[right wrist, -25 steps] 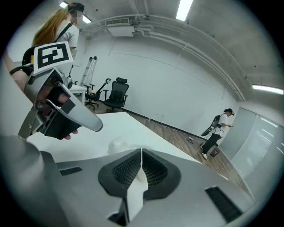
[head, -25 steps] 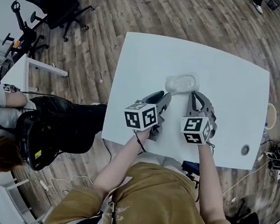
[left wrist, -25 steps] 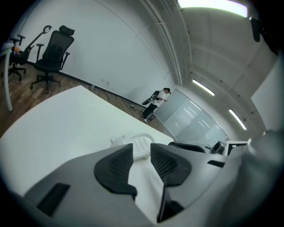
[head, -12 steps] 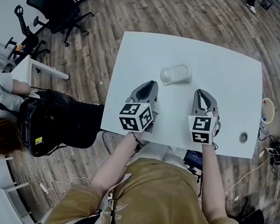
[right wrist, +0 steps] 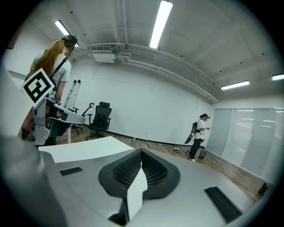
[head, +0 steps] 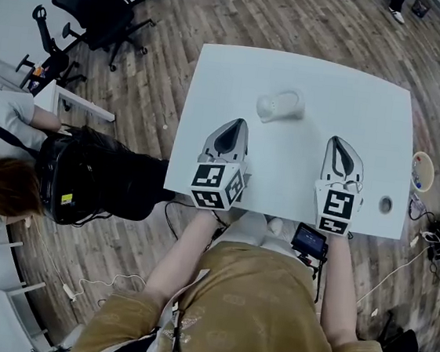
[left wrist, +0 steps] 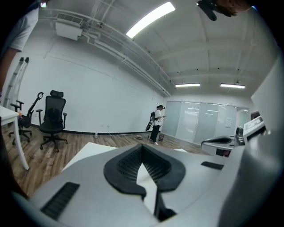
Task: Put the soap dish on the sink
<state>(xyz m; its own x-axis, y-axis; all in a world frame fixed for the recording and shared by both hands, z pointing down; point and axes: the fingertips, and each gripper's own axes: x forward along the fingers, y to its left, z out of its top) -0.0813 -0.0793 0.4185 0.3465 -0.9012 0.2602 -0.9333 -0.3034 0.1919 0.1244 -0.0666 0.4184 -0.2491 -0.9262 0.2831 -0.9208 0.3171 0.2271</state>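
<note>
Pulling back from the small white rounded soap dish (head: 281, 106) on the white table (head: 370, 109), the grey left gripper (head: 239, 123), jaws just closed, and right gripper (head: 339, 140) sit shut, empty; placing seems finished

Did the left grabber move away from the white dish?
Yes. The left gripper has pulled back from the small white soap dish toward the near edge of the white table; its jaws just closed, empty.

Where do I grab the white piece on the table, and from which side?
Probably across its short width near mid-length, coming from above on the near side: the white piece lies flat, long axis left to right on the table, both long edges free. Finer shape is unclear.
</note>
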